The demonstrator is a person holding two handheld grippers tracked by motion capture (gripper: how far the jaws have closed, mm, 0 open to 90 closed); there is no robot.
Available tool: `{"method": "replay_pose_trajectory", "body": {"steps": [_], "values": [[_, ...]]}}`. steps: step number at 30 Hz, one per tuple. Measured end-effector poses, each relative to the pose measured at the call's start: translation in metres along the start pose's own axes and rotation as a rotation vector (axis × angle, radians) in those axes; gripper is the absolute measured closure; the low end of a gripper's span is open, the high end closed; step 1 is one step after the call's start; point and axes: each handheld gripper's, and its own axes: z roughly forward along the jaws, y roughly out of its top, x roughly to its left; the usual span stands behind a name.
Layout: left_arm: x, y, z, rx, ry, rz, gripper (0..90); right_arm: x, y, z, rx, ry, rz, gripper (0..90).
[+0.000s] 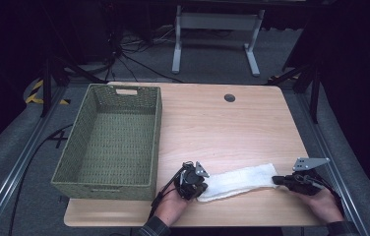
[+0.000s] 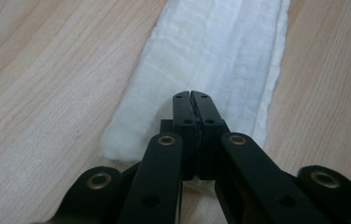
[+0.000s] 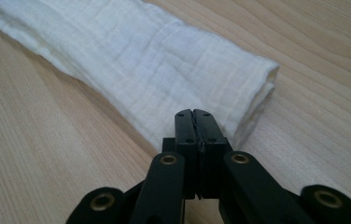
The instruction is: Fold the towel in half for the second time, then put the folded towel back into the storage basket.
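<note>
So both grippers had their jaws pressed together — left gripper [image 1: 196, 186] and right gripper [image 1: 277, 180] each pinching an end of the cloth [image 1: 237, 181] lying near the basket [image 1: 156, 129]. Next I'd guess: lift evenly, keep it taut.

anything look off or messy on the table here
Nothing stands out. The folded white cloth lies flat near the front edge of the table, a bit slanted, with the left gripper and right gripper at its two ends. The woven basket sits upright.
</note>
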Motion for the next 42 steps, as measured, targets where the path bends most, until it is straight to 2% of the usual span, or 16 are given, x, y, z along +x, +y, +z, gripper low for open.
{"method": "replay_pose_trajectory", "body": {"steps": [9, 12, 17, 18, 22, 25, 27, 29, 31, 34, 37, 38, 39, 42], "values": [[-0.002, 0.003, -0.001, -0.003, 0.009, 0.004, 89.6, -0.001, 0.002, 0.002, 0.008, -0.008, -0.012, 89.6], [-0.001, 0.008, -0.004, -0.023, 0.013, 0.001, 89.6, 0.001, 0.005, -0.002, -0.028, -0.022, -0.022, 89.5], [0.002, 0.025, -0.003, -0.056, 0.015, 0.021, 89.6, 0.013, 0.011, -0.003, -0.074, 0.023, -0.036, 89.6], [0.004, 0.03, -0.002, -0.059, 0.018, 0.035, 89.6, 0.016, 0.013, -0.002, -0.073, 0.031, -0.044, 89.6], [0.009, 0.042, 0.005, -0.07, 0.021, 0.039, 89.6, 0.024, 0.018, 0.005, -0.073, 0.064, -0.058, 89.6], [0.016, 0.05, 0.014, -0.065, 0.009, 0.034, 89.6, 0.034, 0.025, 0.013, -0.072, 0.101, -0.076, 89.6], [0.018, 0.055, 0.023, -0.036, 0.0, 0.05, 89.6, 0.041, 0.028, 0.019, -0.061, 0.118, -0.093, 89.6], [0.017, 0.055, 0.032, -0.008, -0.008, 0.05, 89.6, 0.044, 0.03, 0.027, -0.036, 0.124, -0.112, 89.6], [0.014, 0.053, 0.034, 0.004, -0.007, 0.056, 89.6, 0.045, 0.031, 0.031, -0.019, 0.119, -0.123, 89.6], [0.012, 0.05, 0.033, -0.002, -0.014, 0.071, 89.6, 0.042, 0.034, 0.037, -0.004, 0.109, -0.124, 89.6], [0.01, 0.048, 0.031, 0.006, -0.021, 0.062, 89.5, 0.039, 0.037, 0.04, 0.0, 0.104, -0.127, 89.7], [0.009, 0.047, 0.032, -0.006, -0.019, 0.073, 89.5, 0.038, 0.037, 0.041, 0.0, 0.103, -0.123, 89.7], [0.009, 0.046, 0.03, 0.006, -0.024, 0.077, 89.5, 0.037, 0.038, 0.042, -0.002, 0.101, -0.119, 89.7], [0.006, 0.041, 0.03, -0.018, -0.031, 0.075, 89.5, 0.033, 0.042, 0.045, -0.004, 0.087, -0.114, 89.7]]}}
